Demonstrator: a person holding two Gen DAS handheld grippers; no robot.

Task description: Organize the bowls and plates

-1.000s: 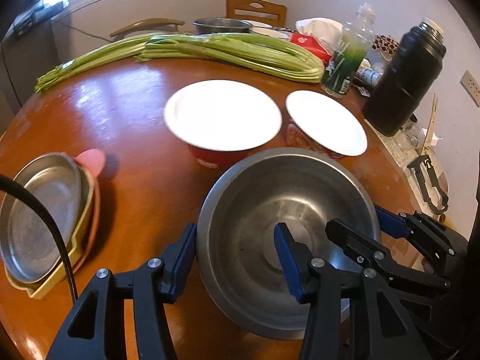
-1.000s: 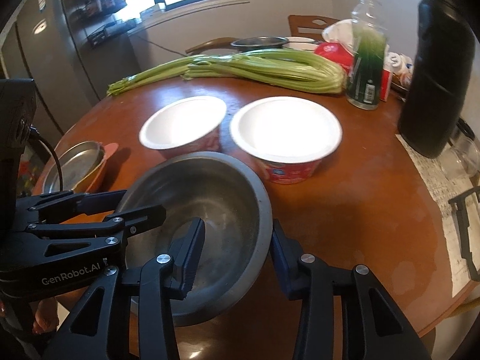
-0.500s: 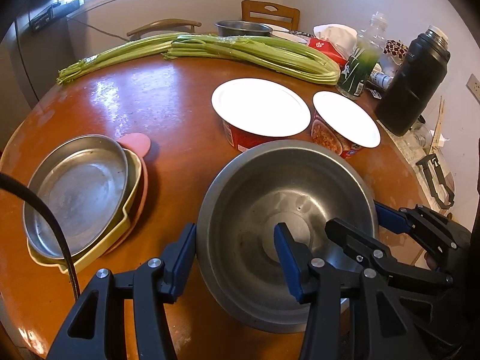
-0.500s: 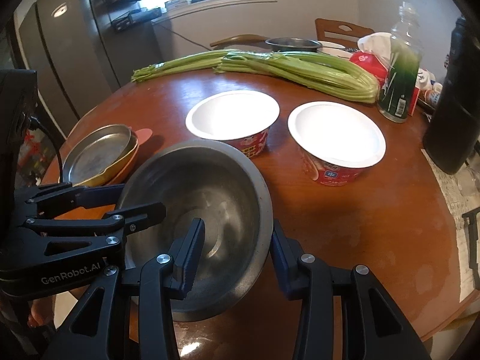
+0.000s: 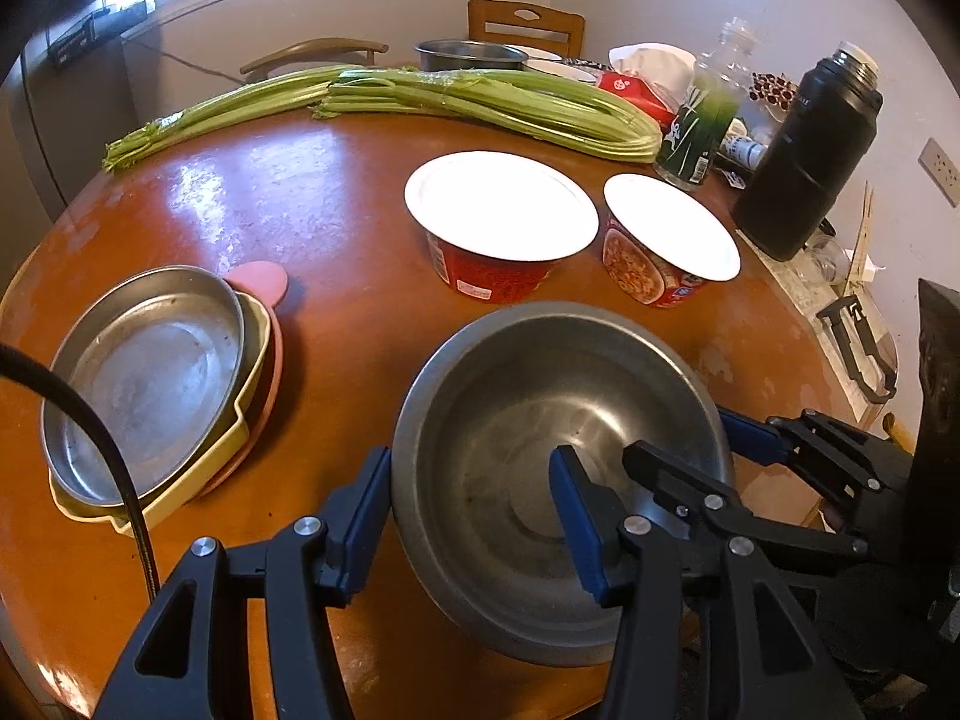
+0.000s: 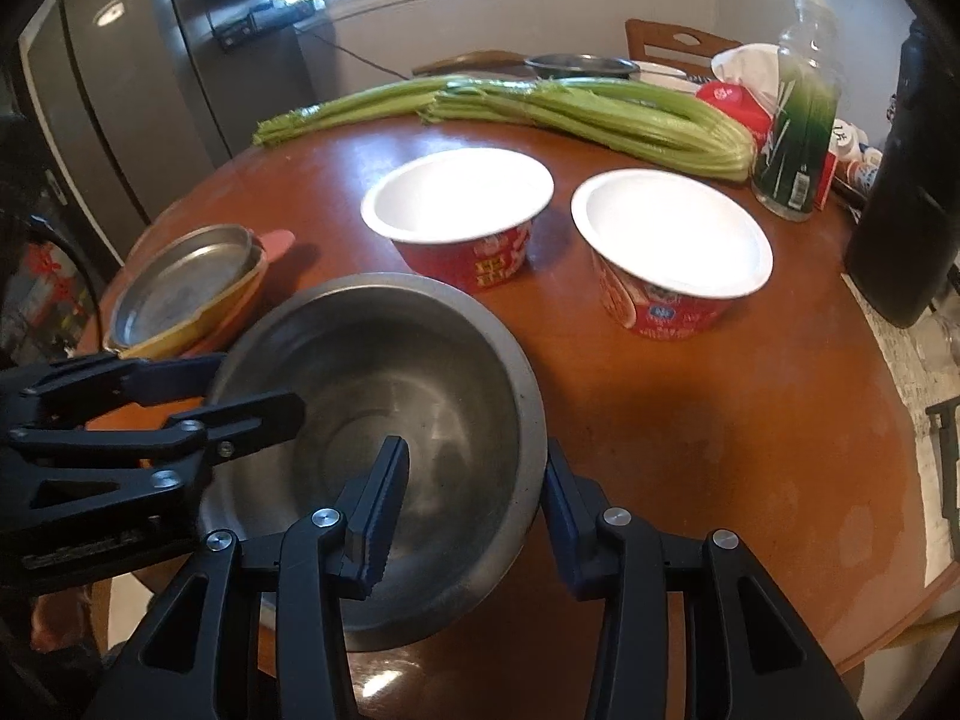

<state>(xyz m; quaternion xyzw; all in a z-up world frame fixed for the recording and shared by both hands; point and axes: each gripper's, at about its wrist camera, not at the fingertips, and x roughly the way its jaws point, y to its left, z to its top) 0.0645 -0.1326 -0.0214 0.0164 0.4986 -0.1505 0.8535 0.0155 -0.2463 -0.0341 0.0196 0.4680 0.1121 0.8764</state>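
Round and brown, the wooden counter [image 5: 336, 228] fills both of my views, with a window behind it and a grey fridge [image 6: 120, 90] off to the left in the right wrist view. I take the steel bowl [image 5: 540, 450] as my landmark; it sits at the near edge of the counter. Well to the left of the bowl lies a stack of plates [image 5: 150, 384]: a steel plate on a yellow one on a pink one. At the bowl's left rim my left gripper [image 5: 468, 516] straddles the wall, one blue finger outside and one inside; the fingers [image 5: 366, 510] stand fairly narrow and clamp the rim between them. Beyond the bowl, toward the middle of the counter, stand two red paper bowls with white insides, one [image 5: 498, 222] straight behind it and the other [image 5: 666, 240] behind and to the right. Farther behind them lies a long bundle of celery [image 5: 480, 102]. At the bowl's right rim my right gripper [image 6: 474, 504] does the same, one finger inside, one outside, set narrow and pinching the wall. Far right of the bowl, past the paper bowls, stand a glass bottle [image 5: 702, 132] with green in it and a black flask [image 5: 804, 162].
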